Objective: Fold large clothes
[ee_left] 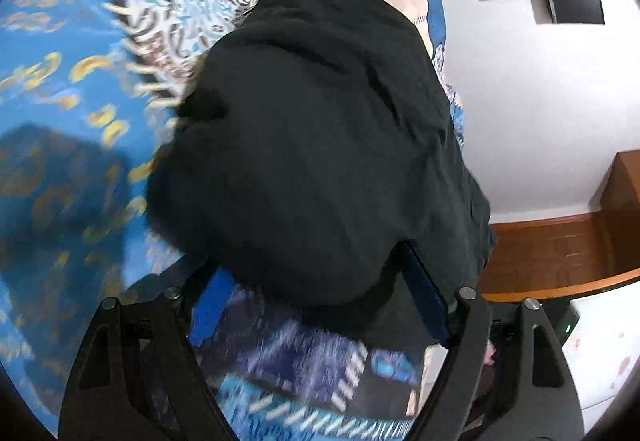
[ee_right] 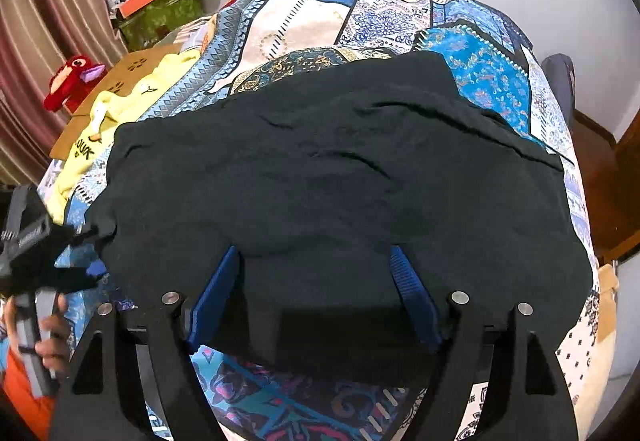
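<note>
While the black garment (ee_right: 340, 193) lies spread across the patterned bed cover (ee_right: 488, 69), the right gripper (ee_right: 316, 297) stands with jaws wide apart at its near edge, gripping nothing. The left gripper (ee_left: 316, 293), jaws also apart, hovers at the garment's other edge. A yellow shirt (ee_right: 120, 109) lies beside the garment.

left tongs (ee_left: 316, 293) spread wide, right tongs (ee_right: 316, 293) spread wide

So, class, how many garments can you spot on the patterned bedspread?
2: a black garment spread across the middle under both grippers, and a yellow garment at the far left edge of the bedspread. Others may be hidden.
</note>
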Demonstrator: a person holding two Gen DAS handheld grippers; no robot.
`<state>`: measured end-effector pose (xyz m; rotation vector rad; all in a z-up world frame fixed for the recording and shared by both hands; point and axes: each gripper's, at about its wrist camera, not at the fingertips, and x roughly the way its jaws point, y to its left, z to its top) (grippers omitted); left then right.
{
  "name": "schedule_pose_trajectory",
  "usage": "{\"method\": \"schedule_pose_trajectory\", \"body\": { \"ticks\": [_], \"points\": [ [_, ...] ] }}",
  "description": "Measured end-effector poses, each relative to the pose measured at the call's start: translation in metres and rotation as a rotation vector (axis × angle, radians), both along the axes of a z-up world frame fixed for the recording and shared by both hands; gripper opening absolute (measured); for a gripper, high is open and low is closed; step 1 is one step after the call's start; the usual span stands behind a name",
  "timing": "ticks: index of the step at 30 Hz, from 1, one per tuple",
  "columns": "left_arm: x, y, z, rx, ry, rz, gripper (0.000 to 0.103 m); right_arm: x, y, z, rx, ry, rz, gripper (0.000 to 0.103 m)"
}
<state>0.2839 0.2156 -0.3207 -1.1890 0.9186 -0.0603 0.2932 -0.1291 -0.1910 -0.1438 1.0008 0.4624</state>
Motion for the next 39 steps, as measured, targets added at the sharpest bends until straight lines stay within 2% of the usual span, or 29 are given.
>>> {"method": "schedule_pose_trajectory", "body": {
  "ticks": [3, 7, 10, 11, 13, 14, 16, 18, 21, 26, 29, 34, 36, 39],
  "points": [
    [0.012, 0.001, -0.013, -0.060, -0.014, 0.039, 0.088, -0.003, 0.004, -0.001, -0.012, -0.019, -0.004, 0.078],
    [0.023, 0.010, -0.024, -0.138, -0.018, 0.131, 0.089, -0.001, 0.002, -0.002, 0.003, -0.022, -0.007, 0.079],
    [0.028, 0.007, -0.023, -0.130, -0.018, 0.191, 0.088, 0.001, 0.001, -0.003, 0.003, -0.016, -0.007, 0.079],
    [0.026, 0.006, -0.021, -0.122, -0.013, 0.215, 0.085, 0.001, 0.001, -0.002, -0.003, -0.011, -0.009, 0.079],
    [0.018, 0.003, -0.018, -0.112, 0.007, 0.277, 0.065, -0.001, 0.001, 0.001, -0.023, 0.008, -0.015, 0.079],
    [0.016, 0.004, -0.016, -0.103, 0.010, 0.289, 0.060, -0.002, 0.001, 0.003, -0.032, 0.016, -0.012, 0.079],
    [0.012, 0.004, -0.002, -0.045, -0.003, 0.296, 0.038, -0.006, 0.000, 0.008, -0.054, 0.023, -0.006, 0.079],
    [0.012, 0.001, 0.023, 0.061, -0.020, 0.272, 0.032, -0.011, -0.002, 0.015, -0.053, 0.019, -0.006, 0.079],
    [0.008, -0.002, 0.053, 0.212, -0.044, 0.255, 0.029, -0.017, 0.000, 0.032, -0.042, -0.002, -0.007, 0.079],
    [-0.017, 0.006, 0.092, 0.306, -0.097, 0.278, 0.028, -0.031, 0.017, 0.064, -0.029, -0.074, 0.026, 0.079],
    [-0.039, 0.012, 0.122, 0.401, -0.140, 0.303, 0.028, -0.036, 0.036, 0.070, -0.020, -0.091, 0.057, 0.079],
    [-0.065, 0.013, 0.174, 0.606, -0.219, 0.319, 0.028, -0.034, 0.083, 0.040, -0.008, -0.006, 0.157, 0.079],
    [-0.061, 0.006, 0.190, 0.699, -0.238, 0.299, 0.028, -0.030, 0.097, 0.023, 0.008, 0.030, 0.179, 0.079],
    [-0.049, -0.013, 0.206, 0.835, -0.262, 0.250, 0.028, -0.016, 0.112, -0.011, 0.079, 0.165, 0.182, 0.081]
  ]
}}
